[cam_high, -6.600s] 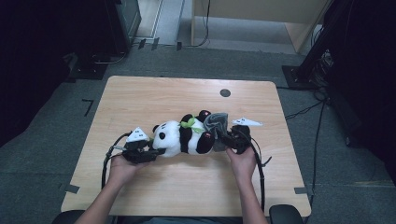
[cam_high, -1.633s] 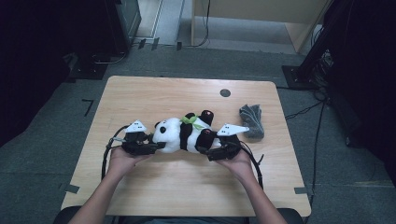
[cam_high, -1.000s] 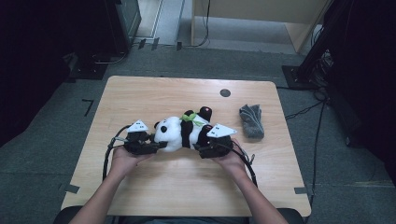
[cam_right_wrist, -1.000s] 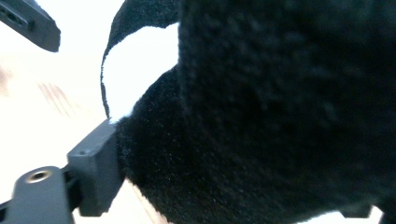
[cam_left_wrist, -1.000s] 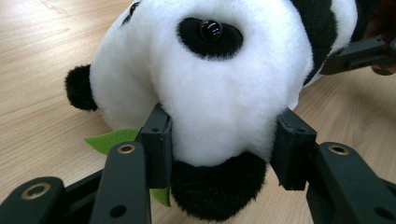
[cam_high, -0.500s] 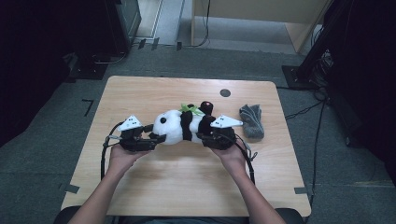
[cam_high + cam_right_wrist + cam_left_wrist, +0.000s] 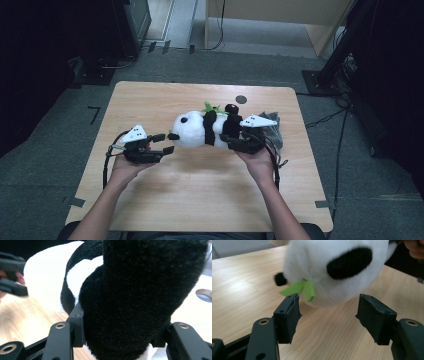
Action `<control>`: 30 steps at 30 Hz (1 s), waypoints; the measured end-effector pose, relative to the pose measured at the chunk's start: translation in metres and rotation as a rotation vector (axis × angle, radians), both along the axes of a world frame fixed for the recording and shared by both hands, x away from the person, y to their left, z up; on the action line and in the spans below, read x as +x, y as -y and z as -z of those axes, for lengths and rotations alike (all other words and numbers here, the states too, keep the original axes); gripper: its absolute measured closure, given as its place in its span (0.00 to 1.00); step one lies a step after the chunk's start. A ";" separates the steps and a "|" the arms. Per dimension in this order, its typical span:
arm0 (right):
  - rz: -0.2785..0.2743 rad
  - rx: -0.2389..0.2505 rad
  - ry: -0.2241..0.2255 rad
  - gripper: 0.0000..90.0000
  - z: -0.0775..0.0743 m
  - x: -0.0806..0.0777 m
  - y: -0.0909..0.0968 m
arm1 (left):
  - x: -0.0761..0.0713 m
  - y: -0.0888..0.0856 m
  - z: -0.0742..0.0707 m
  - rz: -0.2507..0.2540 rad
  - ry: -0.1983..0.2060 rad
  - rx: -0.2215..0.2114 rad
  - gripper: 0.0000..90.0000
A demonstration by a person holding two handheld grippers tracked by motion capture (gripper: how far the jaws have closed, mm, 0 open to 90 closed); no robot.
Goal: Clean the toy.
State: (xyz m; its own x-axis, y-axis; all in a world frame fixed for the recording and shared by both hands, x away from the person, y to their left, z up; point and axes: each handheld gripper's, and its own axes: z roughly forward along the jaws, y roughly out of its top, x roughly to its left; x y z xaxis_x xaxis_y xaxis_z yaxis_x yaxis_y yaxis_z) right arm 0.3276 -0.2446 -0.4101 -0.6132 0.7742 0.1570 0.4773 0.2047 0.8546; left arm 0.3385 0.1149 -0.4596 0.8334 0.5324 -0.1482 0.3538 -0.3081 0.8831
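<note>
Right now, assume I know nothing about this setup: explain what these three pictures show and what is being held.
A person at a light wooden table holds a hand-operated two-jaw black gripper in each hand. The high view looks down from above; the other two come from cameras riding on the grippers. A black-and-white plush panda with small green felt leaves lies between them. The right gripper is clamped on a black furry limb of the panda. The left gripper is open, its jaws apart just short of the panda's head. A crumpled grey cloth lies behind the right hand.
</note>
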 end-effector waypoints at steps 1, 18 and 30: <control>-0.010 0.007 -0.009 0.50 -0.001 0.000 0.000 | 0.000 0.002 0.001 0.001 0.013 0.008 0.38; -0.091 0.048 -0.136 0.50 0.004 -0.004 -0.012 | 0.001 0.011 0.003 0.028 0.025 0.004 0.11; -0.094 0.037 -0.175 0.49 0.009 -0.005 -0.020 | 0.005 0.013 0.009 0.010 -0.024 0.041 0.29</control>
State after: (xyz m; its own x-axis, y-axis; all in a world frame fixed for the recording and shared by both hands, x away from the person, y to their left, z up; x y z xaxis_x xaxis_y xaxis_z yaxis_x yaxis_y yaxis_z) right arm 0.3226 -0.2248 -0.4190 -0.6433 0.7066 0.2947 0.5993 0.2252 0.7682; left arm 0.3434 0.1021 -0.4683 0.8351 0.5303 -0.1464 0.3714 -0.3471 0.8612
